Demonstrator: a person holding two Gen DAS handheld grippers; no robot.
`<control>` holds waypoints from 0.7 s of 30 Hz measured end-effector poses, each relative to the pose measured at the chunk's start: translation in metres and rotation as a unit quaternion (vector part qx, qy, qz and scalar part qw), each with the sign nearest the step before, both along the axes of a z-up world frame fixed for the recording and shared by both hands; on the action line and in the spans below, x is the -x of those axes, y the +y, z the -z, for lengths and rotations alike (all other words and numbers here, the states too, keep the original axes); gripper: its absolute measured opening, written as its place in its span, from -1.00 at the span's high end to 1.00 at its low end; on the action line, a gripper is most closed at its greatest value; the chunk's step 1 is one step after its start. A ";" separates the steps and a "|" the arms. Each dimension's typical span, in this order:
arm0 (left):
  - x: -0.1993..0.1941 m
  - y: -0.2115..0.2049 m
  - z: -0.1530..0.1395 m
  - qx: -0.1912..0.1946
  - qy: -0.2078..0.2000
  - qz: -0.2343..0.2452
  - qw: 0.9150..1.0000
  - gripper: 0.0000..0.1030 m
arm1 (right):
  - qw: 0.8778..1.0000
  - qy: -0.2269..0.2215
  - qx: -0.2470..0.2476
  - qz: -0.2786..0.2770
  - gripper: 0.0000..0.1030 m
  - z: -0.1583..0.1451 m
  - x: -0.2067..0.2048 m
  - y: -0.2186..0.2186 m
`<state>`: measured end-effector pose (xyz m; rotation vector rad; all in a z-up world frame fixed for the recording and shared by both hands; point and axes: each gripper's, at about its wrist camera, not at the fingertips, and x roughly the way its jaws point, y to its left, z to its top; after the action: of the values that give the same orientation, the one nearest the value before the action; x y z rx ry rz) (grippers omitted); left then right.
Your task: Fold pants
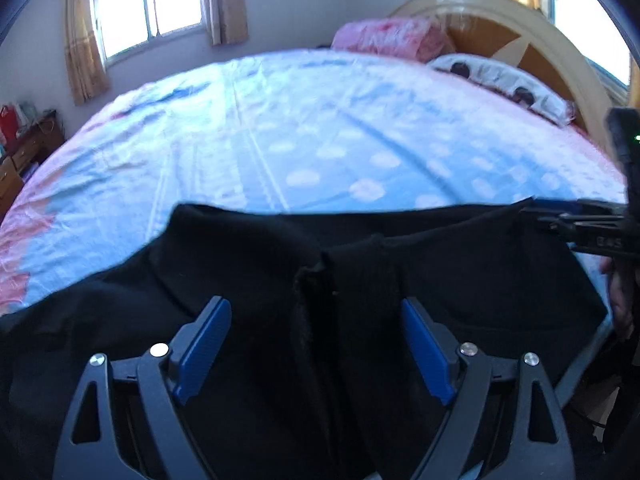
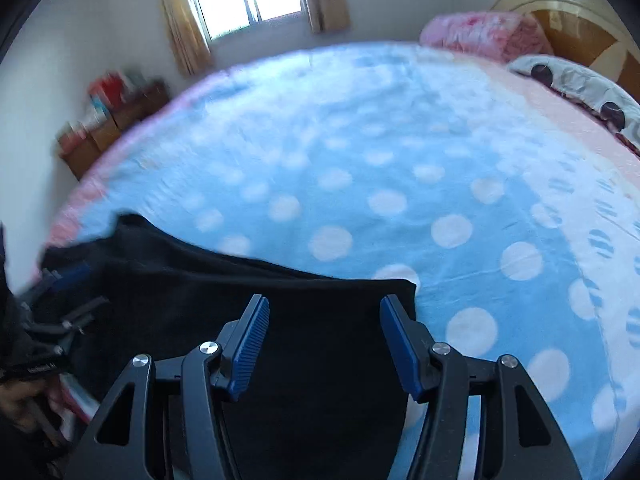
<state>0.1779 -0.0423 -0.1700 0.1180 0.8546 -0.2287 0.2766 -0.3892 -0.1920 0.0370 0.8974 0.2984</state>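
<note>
Black pants (image 1: 360, 280) lie along the near edge of a bed with a blue polka-dot sheet (image 1: 304, 132). My left gripper (image 1: 316, 312) is open, its blue-padded fingers (image 1: 208, 332) spread just above the dark cloth near a seam. My right gripper (image 2: 322, 312) is open over one end of the pants (image 2: 280, 320), whose corner sits just past its right finger. In the left wrist view the right gripper (image 1: 536, 214) shows at the far right over the pants' edge. In the right wrist view the left gripper (image 2: 76, 284) shows blurred at the far left.
A pink folded blanket (image 1: 392, 36) and a patterned pillow (image 1: 504, 84) lie by the wooden headboard (image 1: 528, 40). A window with curtains (image 1: 148, 4) is behind the bed. A wooden cabinet (image 1: 24, 152) with items stands at the left wall.
</note>
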 end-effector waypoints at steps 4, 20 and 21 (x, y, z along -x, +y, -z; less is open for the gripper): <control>-0.004 0.000 0.006 0.003 0.009 -0.002 1.000 -0.75 | 1.000 -0.004 0.016 -0.010 -0.19 -0.002 -0.001 0.003; 0.000 0.002 0.012 0.013 0.008 0.000 1.000 -0.87 | 0.999 -0.002 0.030 -0.042 -0.19 0.018 0.115 0.002; 0.000 0.003 0.013 0.013 0.008 -0.001 1.000 -0.89 | 0.999 -0.001 0.035 -0.041 -0.19 0.022 0.114 0.004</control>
<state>0.1781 -0.0397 -0.1827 0.0919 0.8669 -0.2383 0.1630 -0.3851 -0.2144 -0.0660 0.9088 0.3437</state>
